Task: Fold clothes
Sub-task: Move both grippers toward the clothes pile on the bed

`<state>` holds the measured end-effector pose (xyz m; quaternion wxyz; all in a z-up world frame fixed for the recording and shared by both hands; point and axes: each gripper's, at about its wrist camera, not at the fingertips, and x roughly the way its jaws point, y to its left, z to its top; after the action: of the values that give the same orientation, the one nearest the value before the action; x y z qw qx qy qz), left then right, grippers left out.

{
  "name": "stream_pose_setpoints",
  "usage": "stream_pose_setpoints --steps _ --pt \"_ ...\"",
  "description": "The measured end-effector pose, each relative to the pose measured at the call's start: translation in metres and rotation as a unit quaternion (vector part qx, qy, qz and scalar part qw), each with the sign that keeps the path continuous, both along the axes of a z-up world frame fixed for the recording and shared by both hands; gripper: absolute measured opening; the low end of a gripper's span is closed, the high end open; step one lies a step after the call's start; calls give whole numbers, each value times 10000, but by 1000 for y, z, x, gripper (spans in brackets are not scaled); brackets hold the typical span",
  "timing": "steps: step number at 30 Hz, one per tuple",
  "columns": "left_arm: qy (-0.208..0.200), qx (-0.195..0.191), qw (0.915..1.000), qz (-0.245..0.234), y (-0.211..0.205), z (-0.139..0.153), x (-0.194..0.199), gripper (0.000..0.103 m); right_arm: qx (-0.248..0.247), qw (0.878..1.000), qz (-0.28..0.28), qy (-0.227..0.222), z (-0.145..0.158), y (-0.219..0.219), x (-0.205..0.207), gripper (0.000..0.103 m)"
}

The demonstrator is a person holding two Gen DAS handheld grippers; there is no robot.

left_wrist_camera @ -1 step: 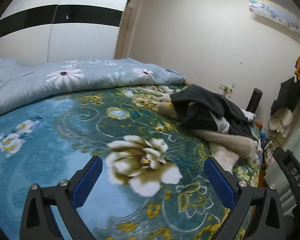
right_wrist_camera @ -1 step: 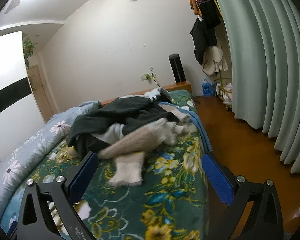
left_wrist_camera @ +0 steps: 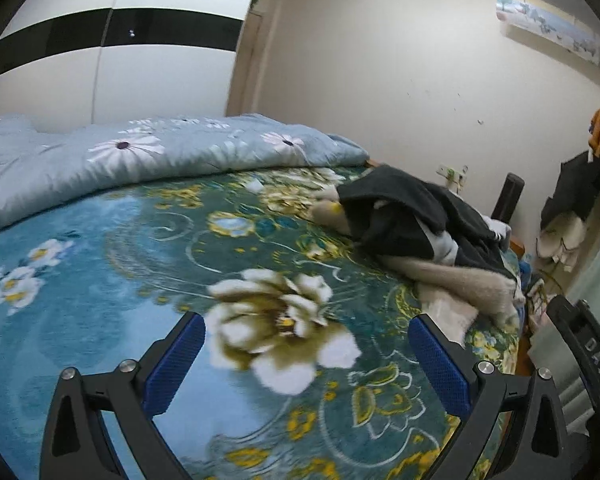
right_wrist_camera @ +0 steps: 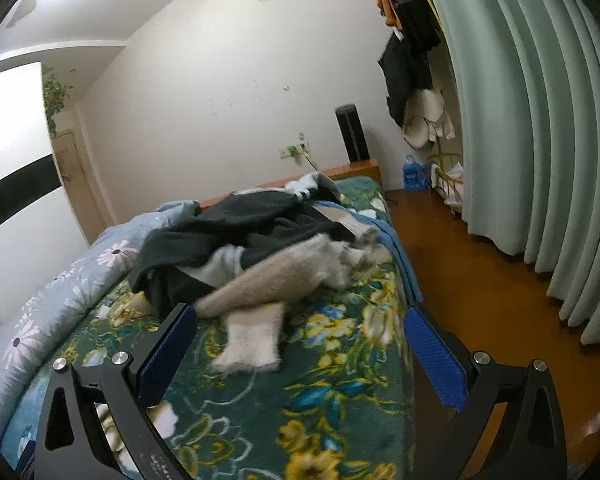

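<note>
Floral bedspread underneath; both grippers, left gripper and right gripper, spread wide, empty. Fuzzy beige sweater: soft, light, floppy; best pinched at the sleeve cuff.

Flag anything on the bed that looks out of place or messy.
The clothes pile lies crumpled near the bed's foot: a dark garment tangled over a beige fuzzy garment, one end trailing onto the floral blanket. Nothing spilled or damaged.

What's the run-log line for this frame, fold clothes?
stage: approach | left claw: open, empty, over floral blanket | right claw: open, empty, facing clothes pile | beige sweater: nearest, untouched | folded: none
</note>
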<state>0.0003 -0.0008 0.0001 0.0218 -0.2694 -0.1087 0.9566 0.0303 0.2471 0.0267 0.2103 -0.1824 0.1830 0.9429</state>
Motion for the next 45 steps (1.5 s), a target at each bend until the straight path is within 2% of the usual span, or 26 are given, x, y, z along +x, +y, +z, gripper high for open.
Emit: stream_pose_setpoints --steps 2,4,5,7,10,13,18,31,45 --pt "14 103 9999 41 0 -1 0 103 0 10000 6 29 2 -1 1 103" --pt "-63 -195 9998 59 29 -4 -5 103 -28 9999 -1 138 5 -1 9 103" --pt "-196 -227 9995 61 36 -9 -14 103 -59 9998 -5 180 6 0 13 103" --pt "-387 -183 9991 78 49 -17 -28 103 -127 9999 -6 0 2 6 7 103" --pt "-301 -153 9994 70 69 -25 -23 103 -104 9999 5 -115 -10 10 -4 103" --pt "-394 -16 9991 -134 54 -36 -27 103 -250 9993 121 -254 -5 21 -15 103" --pt "-366 106 9988 -315 45 -53 -29 103 -266 9990 270 -229 -3 8 -13 103" --pt "-353 813 9959 -199 17 -59 -28 103 -36 9969 583 -536 -13 -19 -19 103" --pt "-269 1175 9924 -244 8 -60 -24 103 186 9957 683 -600 -13 -35 -22 103"
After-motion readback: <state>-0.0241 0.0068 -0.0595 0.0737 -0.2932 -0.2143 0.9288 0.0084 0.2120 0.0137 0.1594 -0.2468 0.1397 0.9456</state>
